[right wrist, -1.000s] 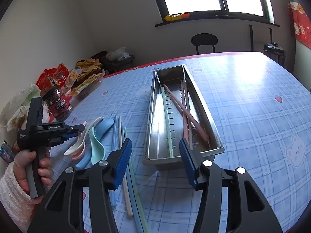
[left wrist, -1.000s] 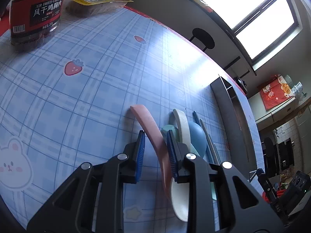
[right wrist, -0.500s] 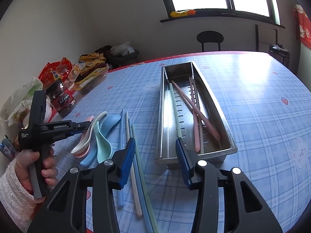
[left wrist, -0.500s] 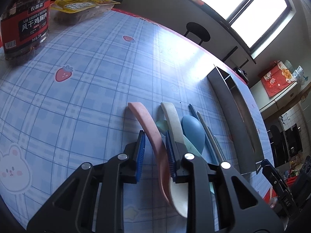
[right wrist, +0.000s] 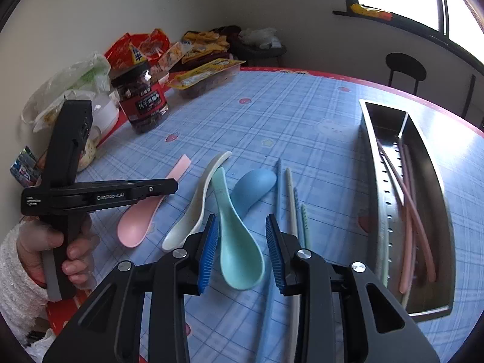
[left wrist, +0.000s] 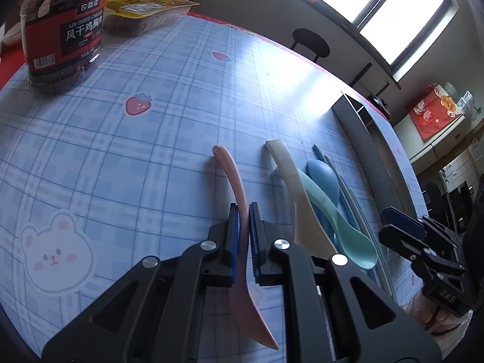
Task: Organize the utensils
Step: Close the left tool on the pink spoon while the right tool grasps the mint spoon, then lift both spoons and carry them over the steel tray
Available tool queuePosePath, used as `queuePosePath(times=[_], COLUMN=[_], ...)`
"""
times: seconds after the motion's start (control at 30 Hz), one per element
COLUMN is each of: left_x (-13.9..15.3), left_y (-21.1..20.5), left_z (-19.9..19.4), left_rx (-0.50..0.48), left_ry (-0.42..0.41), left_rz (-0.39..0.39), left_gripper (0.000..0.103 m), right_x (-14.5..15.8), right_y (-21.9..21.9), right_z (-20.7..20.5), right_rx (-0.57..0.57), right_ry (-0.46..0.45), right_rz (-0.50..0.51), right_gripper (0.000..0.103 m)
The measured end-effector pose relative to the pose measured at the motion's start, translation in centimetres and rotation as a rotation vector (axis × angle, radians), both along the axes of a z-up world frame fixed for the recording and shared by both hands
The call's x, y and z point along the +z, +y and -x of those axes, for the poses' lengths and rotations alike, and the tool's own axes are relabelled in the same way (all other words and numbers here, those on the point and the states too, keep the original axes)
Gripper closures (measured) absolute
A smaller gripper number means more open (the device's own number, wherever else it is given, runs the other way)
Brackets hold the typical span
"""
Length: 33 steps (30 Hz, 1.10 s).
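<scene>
My left gripper (left wrist: 244,230) is shut on the handle of a pink spoon (left wrist: 233,178); the spoon's bowl lies on the tablecloth. In the right wrist view the left gripper (right wrist: 174,185) comes in from the left, held in a hand. My right gripper (right wrist: 241,227) hovers over a teal spoon (right wrist: 239,257). Its jaws are closing with the spoon's handle between them, and the pads stand apart from it. A cream spoon (right wrist: 193,211), a blue spoon (right wrist: 254,187) and several loose chopsticks (right wrist: 292,199) lie alongside. A steel tray (right wrist: 369,163) at the right holds several chopsticks.
A dark jar with a red label (right wrist: 142,103) stands at the back left. Behind it, snack packets (right wrist: 205,74) and plastic bags (right wrist: 75,78) crowd the table's far edge. A black chair (right wrist: 405,69) stands beyond the table.
My left jaws have closed onto the pink spoon's handle. My right gripper has swung left from in front of the tray to over the teal spoon, its jaws narrowing.
</scene>
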<state>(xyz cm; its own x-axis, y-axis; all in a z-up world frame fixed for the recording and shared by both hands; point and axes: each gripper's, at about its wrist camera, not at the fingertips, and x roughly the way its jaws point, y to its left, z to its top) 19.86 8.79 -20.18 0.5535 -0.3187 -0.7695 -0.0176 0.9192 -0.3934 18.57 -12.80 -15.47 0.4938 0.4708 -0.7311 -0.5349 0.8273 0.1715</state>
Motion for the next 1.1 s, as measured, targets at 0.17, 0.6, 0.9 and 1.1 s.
queuePosePath(times=[0.17, 0.6, 0.9, 1.1], left_x=[-0.1, -0.7, -0.9, -0.7], left_y=[1.0, 2.0, 2.3, 1.8], left_z=[1.4, 2.8, 3.4, 3.6], left_rx=[-0.018, -0.022, -0.017, -0.017], left_ry=[-0.012, -0.060, -0.065, -0.069], left_rz=[-0.005, 0.041, 0.069, 0.040], left_gripper=[0.092, 0.091, 0.091, 0.091], right_x=[-1.5, -3.3, -3.4, -3.4], right_y=[2.4, 2.2, 2.0, 2.4], right_z=[-1.9, -3.3, -1.9, -1.7], right_rx=[0.033, 0.022, 0.015, 0.015], right_ry=[0.058, 0.231, 0.228, 0.199], right_rz=[0.058, -0.030, -0.081, -0.059], right_gripper=[0.071, 0.081, 0.083, 0.083])
